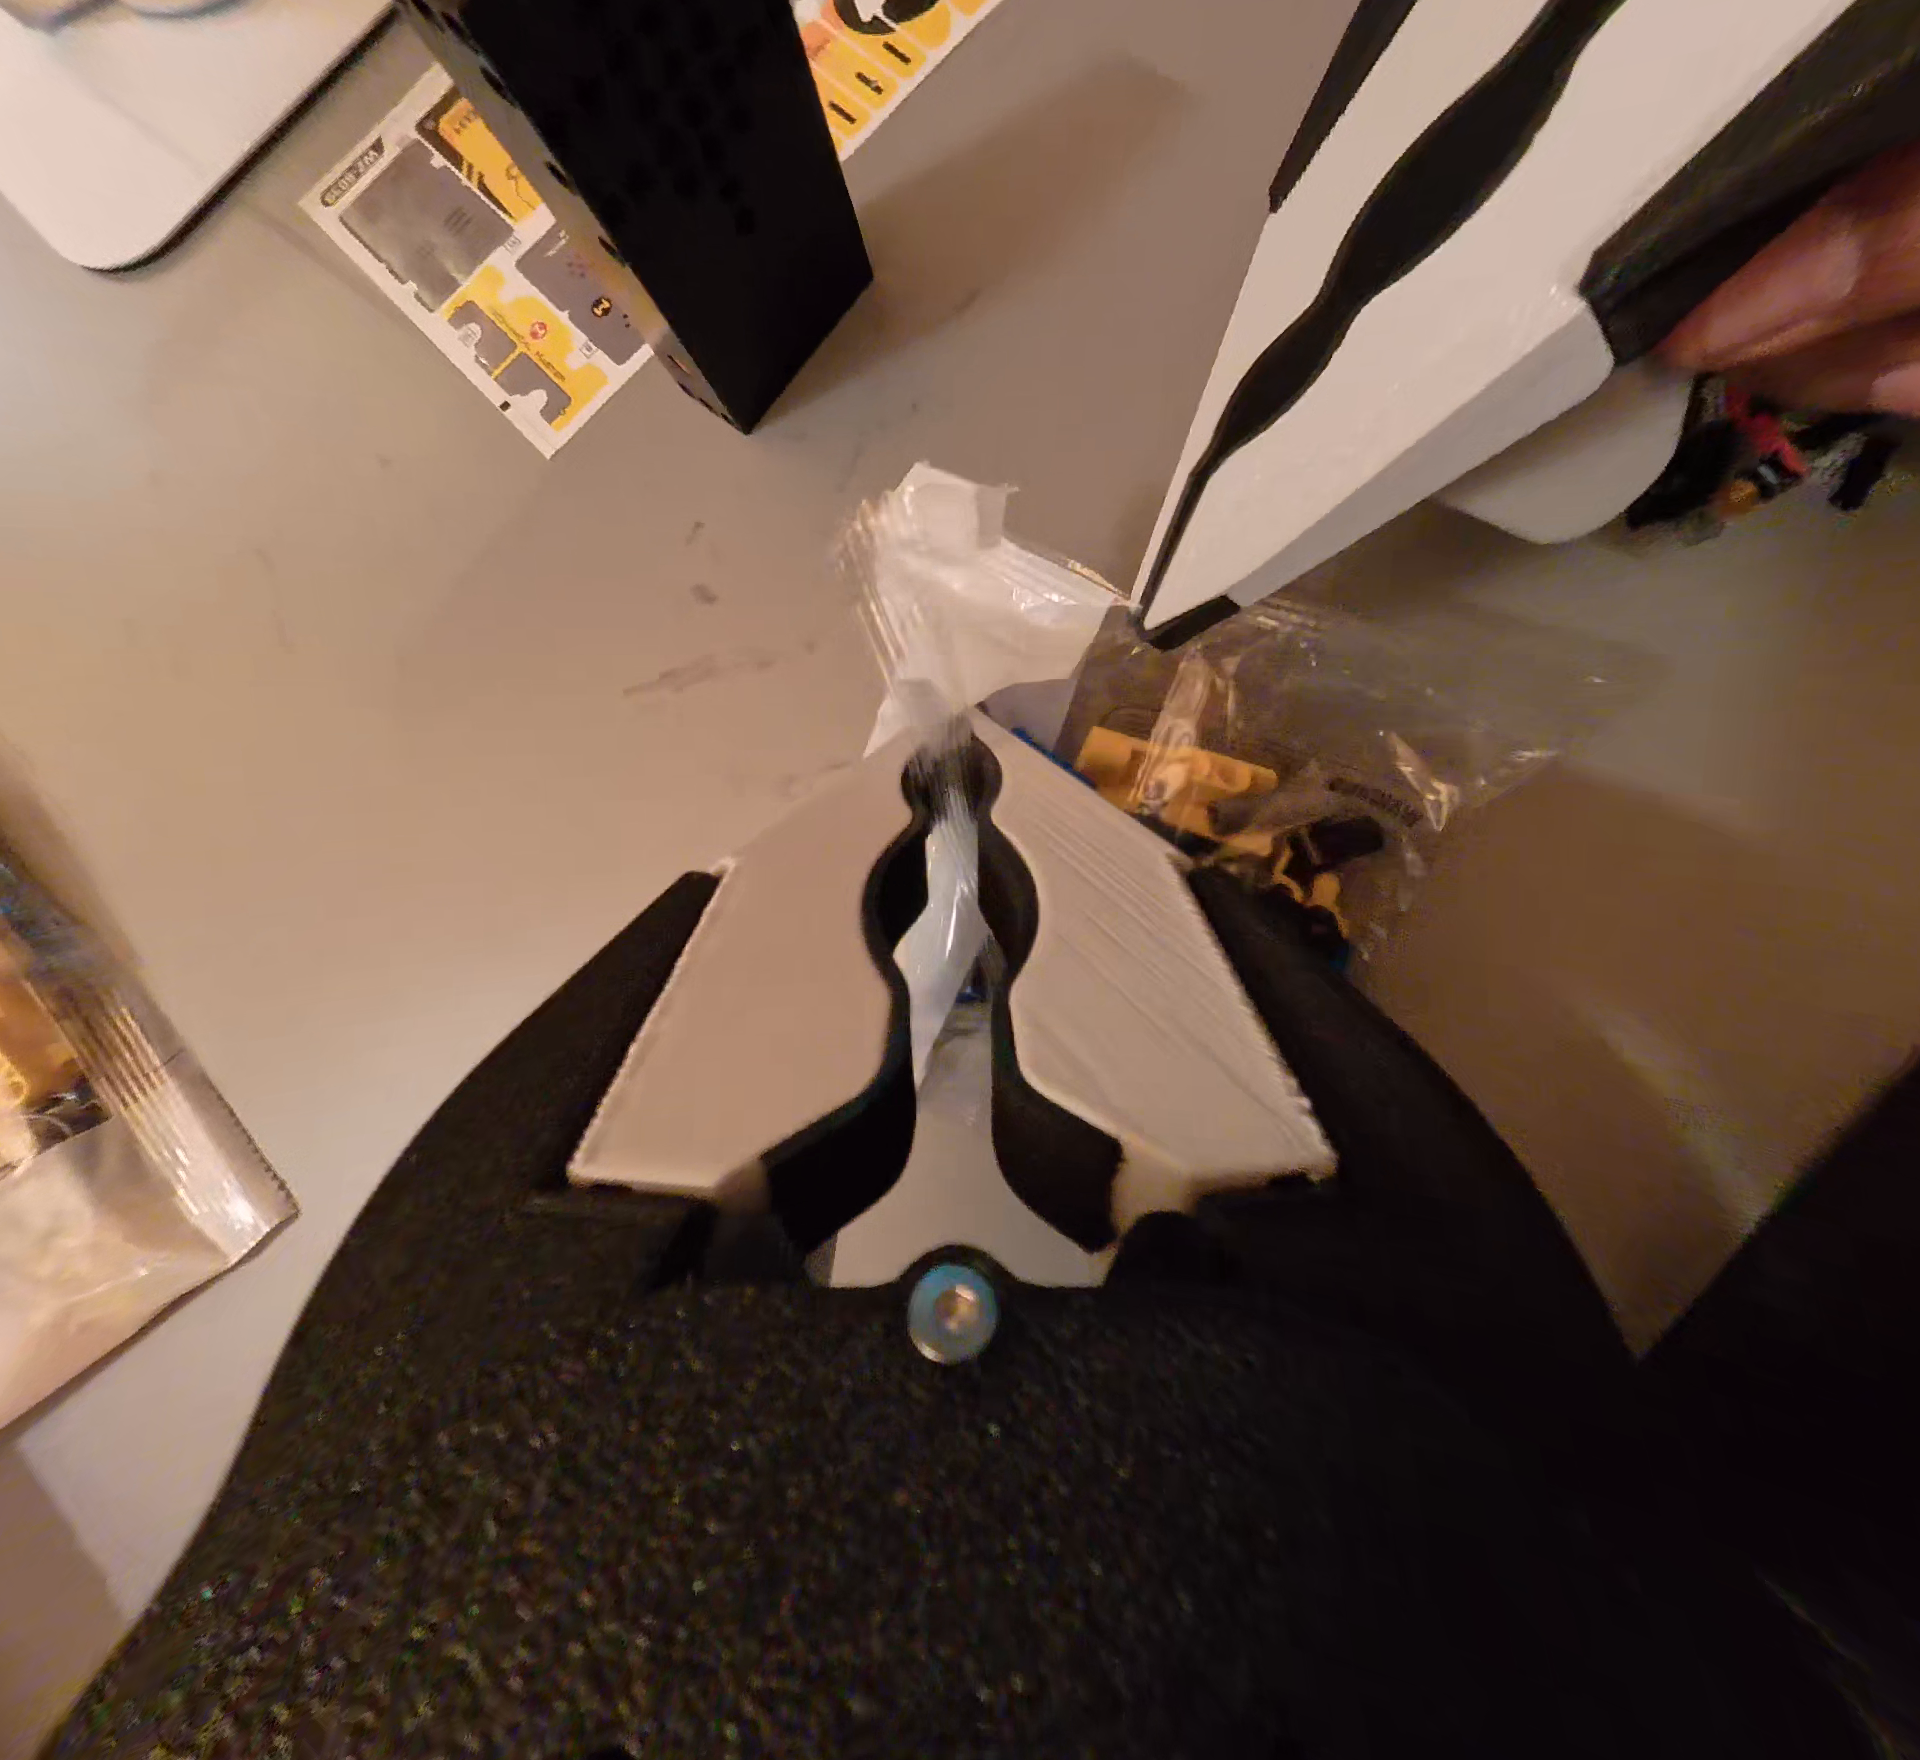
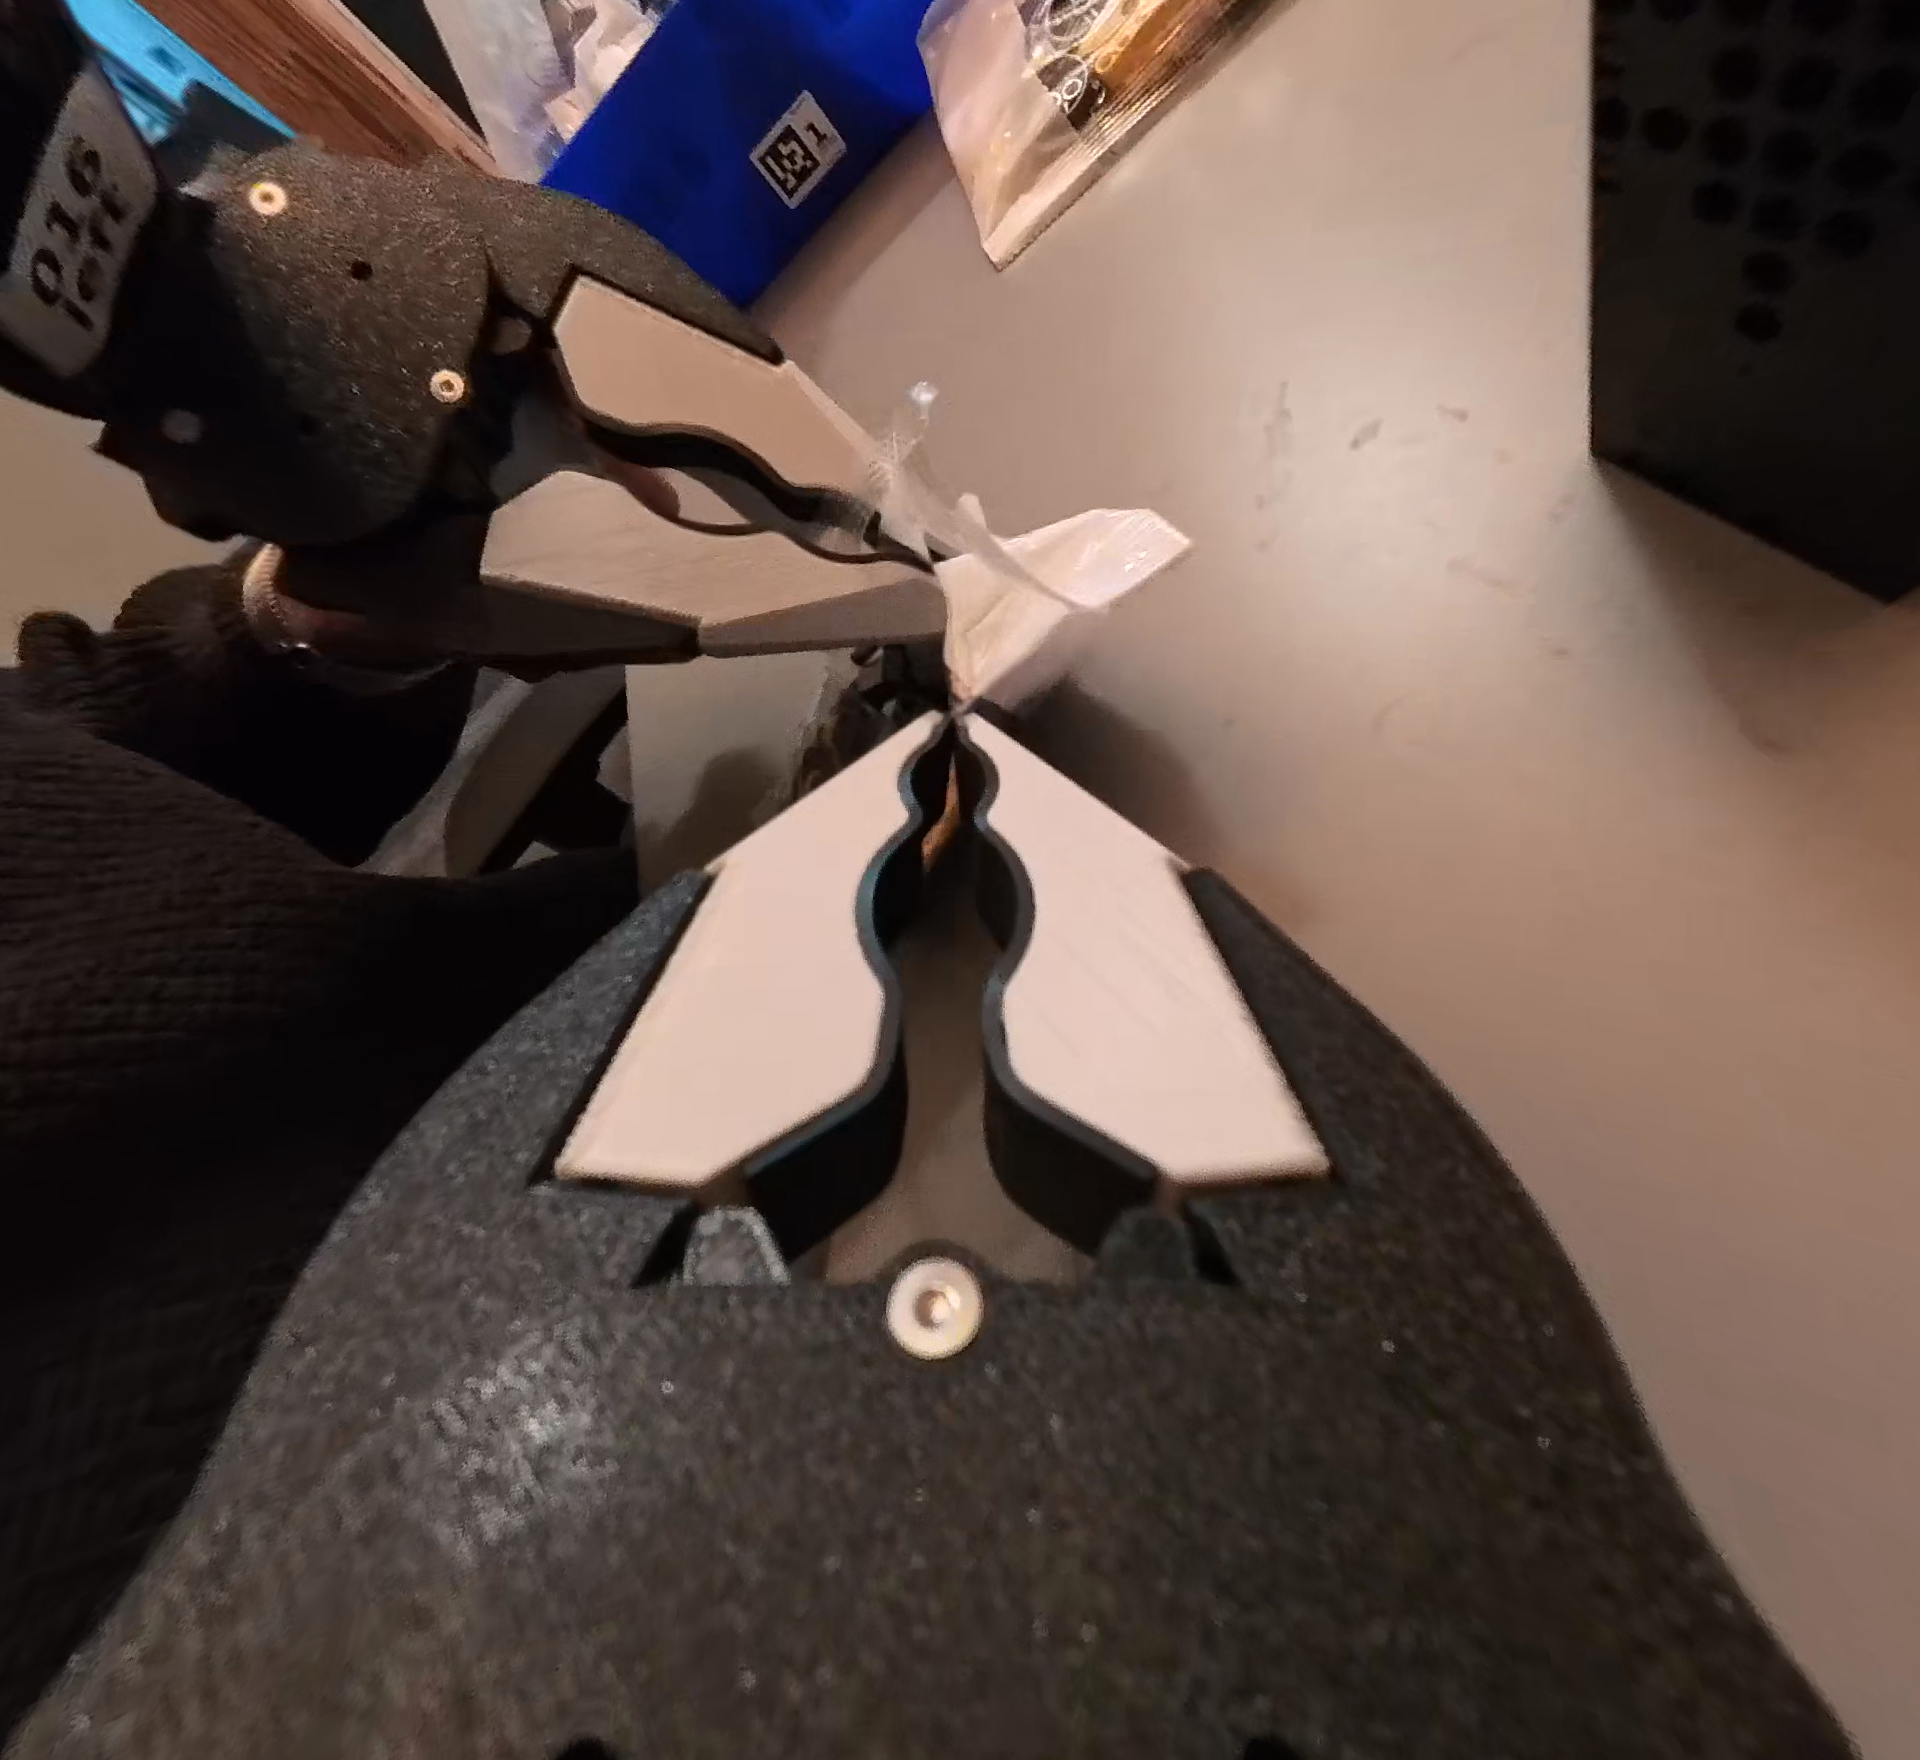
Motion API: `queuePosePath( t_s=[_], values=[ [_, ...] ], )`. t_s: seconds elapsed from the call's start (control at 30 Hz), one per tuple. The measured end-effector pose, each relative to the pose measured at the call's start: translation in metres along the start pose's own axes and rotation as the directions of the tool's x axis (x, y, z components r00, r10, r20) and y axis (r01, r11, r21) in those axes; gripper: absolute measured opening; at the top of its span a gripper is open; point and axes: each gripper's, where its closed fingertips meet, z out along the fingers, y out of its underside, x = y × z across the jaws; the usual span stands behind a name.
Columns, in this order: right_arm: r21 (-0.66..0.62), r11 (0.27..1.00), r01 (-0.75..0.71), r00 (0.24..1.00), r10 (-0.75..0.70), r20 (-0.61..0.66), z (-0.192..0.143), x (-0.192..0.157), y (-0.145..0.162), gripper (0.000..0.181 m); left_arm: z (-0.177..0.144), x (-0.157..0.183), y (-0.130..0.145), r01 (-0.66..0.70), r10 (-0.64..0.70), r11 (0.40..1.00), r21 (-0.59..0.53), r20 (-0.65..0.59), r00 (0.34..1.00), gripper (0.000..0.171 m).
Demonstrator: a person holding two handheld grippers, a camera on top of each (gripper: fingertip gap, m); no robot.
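We have the left gripper (image 1: pixel 951 765) pinching the plastic bag (image 1: pixel 1247 775) at its torn top edge, straight ahead of it. The right gripper (image 1: pixel 1184 624) comes in from the far right and clamps the same edge just beside it, both equally near.

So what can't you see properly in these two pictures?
- Left wrist view: the small parts in the clear bag are partly hidden by crinkled plastic and the left gripper.
- Left wrist view: the sticker sheet is partly covered by the black perforated block.
- Right wrist view: where the right gripper pinches the bag is blocked by its own fingers.
- Right wrist view: the second bag and the blue bin are cut off by the top edge.
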Motion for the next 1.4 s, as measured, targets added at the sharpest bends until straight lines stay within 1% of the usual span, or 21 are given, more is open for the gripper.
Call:
queuePosePath(
  t_s=[0.03,0.07,0.1,0.2,0.3,0.4,0.6,0.63,0.7,0.77,0.83,0.97,1.0,1.03,1.1,1.13,1.17,1.23,1.3,1.37,1.4],
  values=[
    [-0.003,1.0,0.005,1.0,-0.005,-0.002,0.001,-0.001,0.0,0.0,-0.001,0.0,-0.001,0.01,-0.01,1.0,0.013,-0.006,1.0,0.0],
    [-0.008,1.0,0.011,1.0,-0.011,-0.004,0.002,-0.001,0.0,0.0,-0.001,0.0,-0.003,0.006,-0.006,1.0,0.031,-0.005,1.0,0.005],
    [-0.015,1.0,0.015,1.0,-0.015,-0.006,0.002,-0.001,0.001,0.0,-0.002,0.001,-0.006,-0.018,0.017,0.998,0.053,0.007,1.0,0.016],
    [-0.012,1.0,0.01,1.0,-0.009,0.007,0.002,-0.002,-0.002,0.0,-0.004,-0.002,-0.01,-0.147,0.139,0.987,0.071,0.099,0.985,0.026],
    [0.004,1.0,-0.007,0.999,0.007,0.032,0.001,-0.004,-0.006,0.0,-0.003,0.001,-0.011,-0.268,0.256,0.961,0.075,0.134,0.957,0.025],
    [0.018,0.999,-0.03,0.998,0.029,0.058,0.0,-0.005,-0.009,0.0,-0.003,0.003,-0.017,-0.369,0.351,0.923,0.111,0.148,0.924,0.026],
    [0.038,0.997,-0.06,0.996,0.058,0.061,-0.003,-0.001,-0.011,0.0,-0.003,0.003,-0.024,-0.506,0.475,0.851,0.14,0.207,0.855,0.027],
    [0.038,0.998,-0.058,0.997,0.056,0.044,-0.003,0.001,-0.011,0.0,-0.003,0.004,-0.024,-0.512,0.482,0.847,0.144,0.198,0.853,0.028],
    [0.029,0.998,-0.052,0.998,0.052,0.023,-0.003,0.005,-0.009,0.0,-0.005,0.008,-0.024,-0.49,0.466,0.854,0.173,0.16,0.87,0.028],
    [0.03,0.997,-0.064,0.997,0.063,0.052,-0.002,0.001,-0.009,0.0,-0.003,0.006,-0.022,-0.478,0.456,0.863,0.163,0.153,0.877,0.029],
    [0.018,0.998,-0.06,0.996,0.059,0.062,0.0,-0.001,-0.009,0.0,0.0,0.002,-0.021,-0.513,0.484,0.847,0.14,0.196,0.853,0.03],
    [-0.014,1.0,-0.026,0.999,0.027,0.022,0.004,0.002,-0.005,0.0,0.004,0.003,-0.021,-0.592,0.556,0.797,0.119,0.236,0.797,0.033],
    [-0.012,1.0,-0.024,1.0,0.024,0.012,0.004,0.004,-0.005,0.002,0.004,0.003,-0.021,-0.607,0.571,0.787,0.113,0.241,0.785,0.031],
    [-0.012,1.0,-0.021,1.0,0.021,-0.005,0.004,0.006,-0.004,0.009,0.005,0.003,-0.021,-0.605,0.571,0.789,0.107,0.235,0.787,0.017],
    [-0.019,1.0,-0.011,1.0,0.011,-0.018,0.005,0.007,-0.002,0.019,0.004,-0.001,-0.023,-0.569,0.536,0.815,0.109,0.23,0.812,0.004],
    [-0.019,1.0,-0.013,1.0,0.012,-0.012,0.006,0.006,-0.001,0.024,0.003,-0.002,-0.024,-0.552,0.519,0.826,0.116,0.226,0.824,0.0],
    [-0.018,1.0,-0.012,1.0,0.012,-0.009,0.007,0.004,0.0,0.024,0.002,-0.003,-0.026,-0.533,0.5,0.837,0.121,0.225,0.836,0.0],
    [-0.013,1.0,0.008,0.999,-0.009,-0.04,0.011,0.007,0.0,0.023,0.001,-0.004,-0.027,-0.51,0.479,0.851,0.127,0.21,0.852,0.0],
    [-0.013,0.999,0.032,0.997,-0.033,-0.065,0.013,0.008,-0.001,0.008,0.002,-0.005,-0.026,-0.507,0.479,0.855,0.111,0.206,0.853,0.0],
    [0.004,0.999,0.053,0.996,-0.052,-0.075,0.014,0.007,-0.006,0.001,0.003,-0.007,-0.022,-0.501,0.477,0.861,0.086,0.201,0.855,0.0],
    [-0.006,0.998,0.063,0.994,-0.064,-0.086,0.014,0.009,-0.005,0.0,0.003,-0.007,-0.021,-0.485,0.464,0.871,0.083,0.192,0.865,0.0]
  ],
)
